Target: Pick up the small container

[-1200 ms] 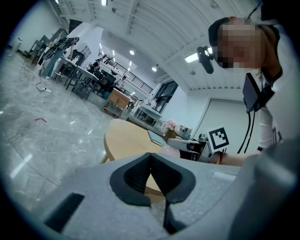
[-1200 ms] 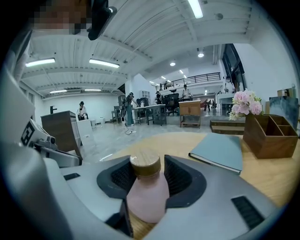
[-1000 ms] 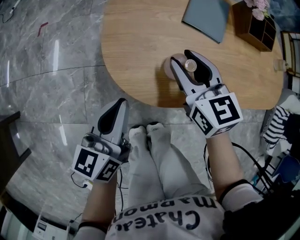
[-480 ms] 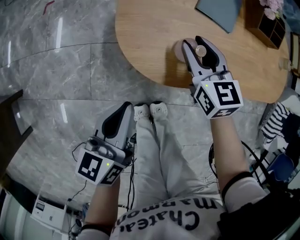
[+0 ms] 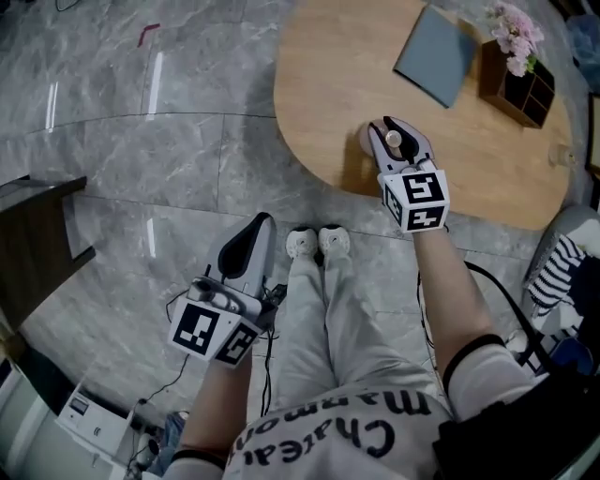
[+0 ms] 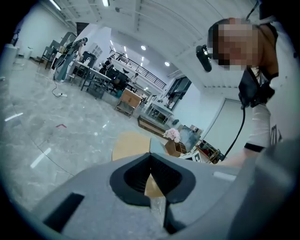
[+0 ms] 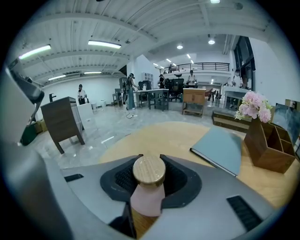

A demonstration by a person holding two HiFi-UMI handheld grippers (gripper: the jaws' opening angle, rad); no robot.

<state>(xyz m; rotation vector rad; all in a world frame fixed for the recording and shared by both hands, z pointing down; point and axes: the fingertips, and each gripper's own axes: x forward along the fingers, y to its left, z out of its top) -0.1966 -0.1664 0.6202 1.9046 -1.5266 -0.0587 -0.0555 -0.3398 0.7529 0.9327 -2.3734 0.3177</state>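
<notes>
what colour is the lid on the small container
Round lid: light tan wood grain, on the small pale pink container; best in right gripper view.

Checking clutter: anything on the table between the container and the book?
Nothing: bare table between container and book, seen in the right gripper view.

A round wooden table stands far right on a grey marble floor. On its far side lies a blue-grey book, flat, and just right of that a wooden box with open compartments, holding pink flowers. A small red mark shows on the far floor. At left stands a dark cabinet. Near left sits a white device with cables. A striped cloth lies at right. Desks and people fill the far hall.
</notes>
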